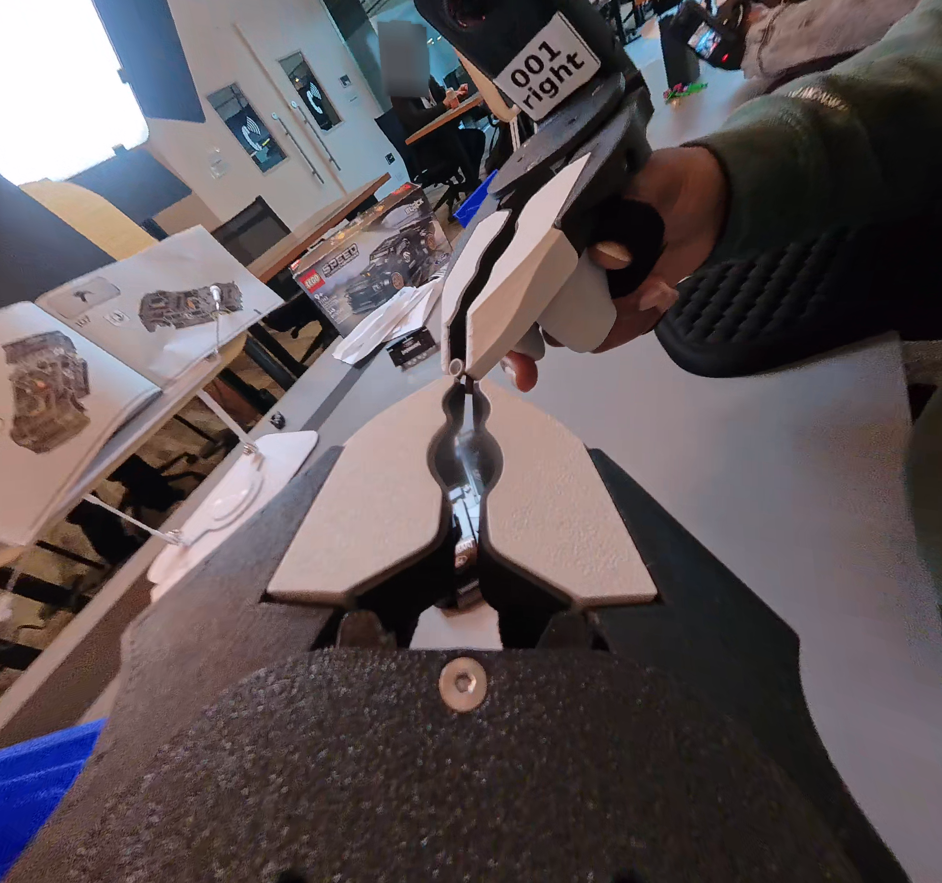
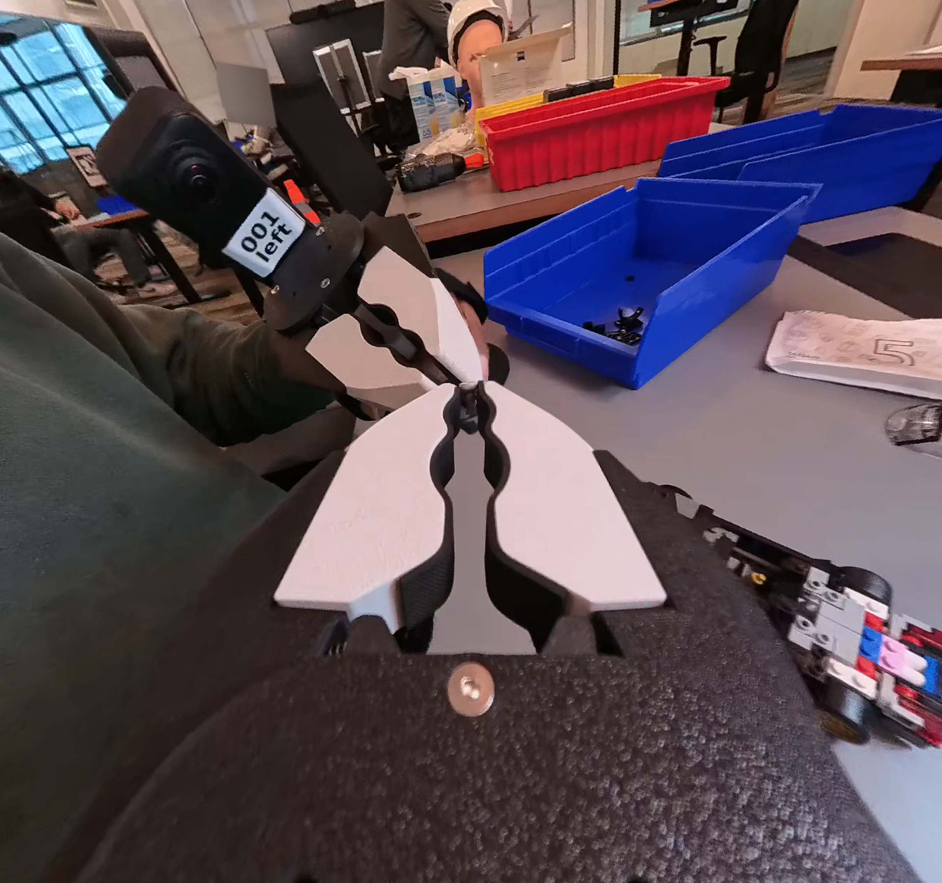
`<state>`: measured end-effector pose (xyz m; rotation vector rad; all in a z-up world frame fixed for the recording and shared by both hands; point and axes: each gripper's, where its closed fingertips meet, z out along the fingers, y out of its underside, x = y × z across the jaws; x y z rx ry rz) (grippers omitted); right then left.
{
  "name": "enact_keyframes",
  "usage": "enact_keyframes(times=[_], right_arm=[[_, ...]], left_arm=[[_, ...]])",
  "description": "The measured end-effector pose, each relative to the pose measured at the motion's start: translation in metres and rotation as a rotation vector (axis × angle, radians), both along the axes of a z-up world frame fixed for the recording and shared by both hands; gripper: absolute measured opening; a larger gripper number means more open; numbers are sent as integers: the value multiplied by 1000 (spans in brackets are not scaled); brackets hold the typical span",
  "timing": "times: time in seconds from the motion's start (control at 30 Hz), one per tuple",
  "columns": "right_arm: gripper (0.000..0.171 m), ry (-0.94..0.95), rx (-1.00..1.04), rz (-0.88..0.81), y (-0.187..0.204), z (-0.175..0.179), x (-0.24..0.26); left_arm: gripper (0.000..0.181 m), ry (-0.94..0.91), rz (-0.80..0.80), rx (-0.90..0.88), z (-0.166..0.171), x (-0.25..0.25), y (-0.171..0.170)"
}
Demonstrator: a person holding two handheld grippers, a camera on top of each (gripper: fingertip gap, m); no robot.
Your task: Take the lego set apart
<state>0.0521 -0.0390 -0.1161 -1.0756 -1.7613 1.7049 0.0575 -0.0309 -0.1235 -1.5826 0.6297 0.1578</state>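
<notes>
At the centre of both wrist views, held up off the grey table (image 2: 713,451), is a small dark lego piece (image 2: 467,407) with a pale tubular end, pinched between the two tools tip to tip. The left gripper (image 1: 465,389) is clenched on its near end, with more of the dark, partly glossy part running back between its jaws; the right gripper (image 2: 468,392) is closed on the far end, where the pale stub shows. The piece is too small and shadowed to tell exactly what shape it is or where its seam lies. The step in hand looks like pulling a small sub-part in two. To do it well, I would keep both grips firm, pull straight along the piece's axis with a slight twist, and avoid levering sideways, since such a small part could spring loose. The rest of the lego car (image 2: 836,639), a low chassis of grey, white, red, blue and pink bricks on black wheels, lies at the lower right of the right wrist view. Behind it, upper right of centre, stands a blue bin (image 2: 662,344) holding a few black parts, likely where freed pieces go.
</notes>
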Motion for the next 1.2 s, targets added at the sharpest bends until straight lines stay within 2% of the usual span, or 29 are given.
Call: enact_keyframes(times=[0.17, 0.3, 0.43, 0.53, 0.7, 0.8, 0.97, 1.07, 1.2], right_arm=[[17, 33, -19, 4, 6, -2, -11], [17, 67, 58, -109, 41, -7, -25], [17, 107, 179, -300, 93, -23, -38], [17, 112, 243, -430, 129, -39, -40], [16, 104, 265, -585, 166, -51, -35], [15, 86, 276, -636, 176, -50, -27], [15, 87, 340, -636, 174, -38, 4], [15, 60, 307, -631, 176, -40, 25], [15, 34, 304, -626, 185, -48, 51]], left_arm=[[3, -83, 65, -20, -7, -32, -11], [3, -111, 253, -42, -1, -108, -26], [3, -151, 463, -215, -31, -197, -40], [3, -253, 550, -322, -59, -233, -42], [3, -322, 685, -538, -98, -257, -44], [3, -314, 761, -595, -109, -270, -46], [4, -336, 805, -583, -110, -278, -46], [19, -385, 838, -560, -105, -274, -46], [27, -380, 867, -458, -90, -264, -36]])
